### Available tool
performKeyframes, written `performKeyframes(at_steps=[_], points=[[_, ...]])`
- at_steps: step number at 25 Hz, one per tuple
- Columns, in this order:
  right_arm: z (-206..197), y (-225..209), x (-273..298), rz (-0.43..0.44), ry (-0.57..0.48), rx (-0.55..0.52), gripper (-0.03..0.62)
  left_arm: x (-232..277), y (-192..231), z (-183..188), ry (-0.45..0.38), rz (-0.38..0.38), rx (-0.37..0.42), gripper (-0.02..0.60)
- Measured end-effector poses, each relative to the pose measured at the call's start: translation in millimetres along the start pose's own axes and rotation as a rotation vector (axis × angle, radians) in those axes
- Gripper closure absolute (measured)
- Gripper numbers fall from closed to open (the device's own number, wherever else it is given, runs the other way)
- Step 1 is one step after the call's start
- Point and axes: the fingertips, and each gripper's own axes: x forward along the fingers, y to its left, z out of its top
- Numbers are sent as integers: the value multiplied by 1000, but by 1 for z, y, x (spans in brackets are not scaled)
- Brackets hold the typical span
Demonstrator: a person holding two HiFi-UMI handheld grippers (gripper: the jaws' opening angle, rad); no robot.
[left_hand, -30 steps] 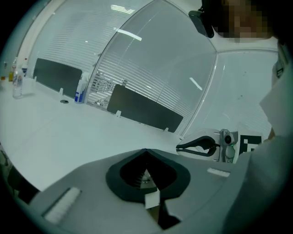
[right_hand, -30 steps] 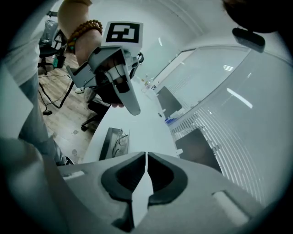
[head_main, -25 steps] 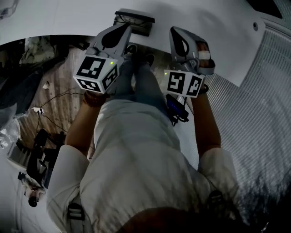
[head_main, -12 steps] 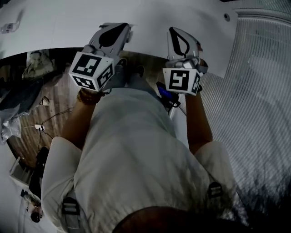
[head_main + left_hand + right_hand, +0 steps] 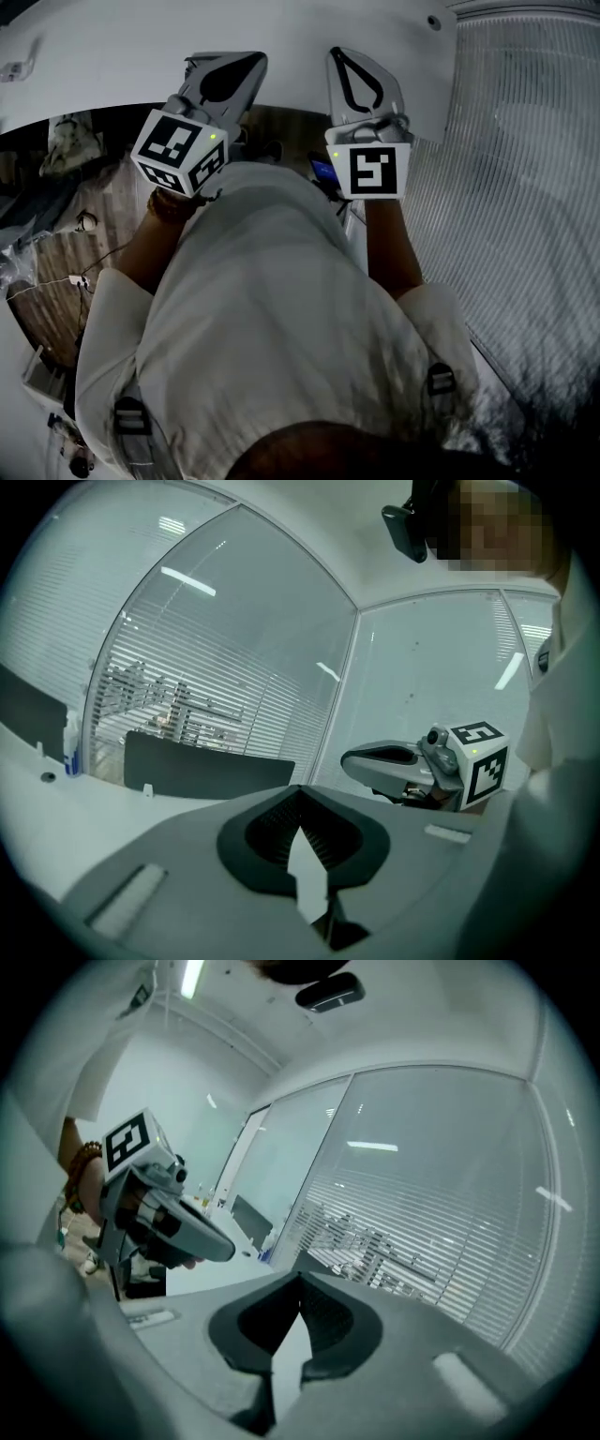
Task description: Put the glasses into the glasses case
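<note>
Nearest the head camera, the person's white shirt (image 5: 272,309) fills the view, with both bare forearms reaching forward from it. Past them the left gripper (image 5: 255,62) and right gripper (image 5: 339,58) are held side by side, apart, their tips over the near edge of the white table (image 5: 112,56). Both are clenched tip to tip on nothing (each gripper view shows only background behind its jaws). Farther off stands a glass wall with blinds (image 5: 187,696). Neither the glasses nor the glasses case can be made out in any view.

Grey left gripper (image 5: 242,64) and right gripper (image 5: 342,61), black-and-white marker cubes (image 5: 178,150), white shirt (image 5: 272,309).
</note>
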Motion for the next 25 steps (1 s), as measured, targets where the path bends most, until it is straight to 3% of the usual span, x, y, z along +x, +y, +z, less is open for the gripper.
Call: performKeyframes(at_steps=[4,6,13,19,25], points=[[26,0,-20,-14,-107,233,591,-10,-20,14,-31,-29,8,581],[30,1,-28,-11,-119,286,591,-13,-30,19,-46,-45,17,581],[29,1,-40,-29,-130,384,592,-16,-50,25,-58,-81,46,581],[36,-3,-50,-13,-212,446,594,-11,-56,27,-58,-107,67,581],[39,-3,-52,-20,-217,437,594,-12,-55,29,-63,-105,63,581]])
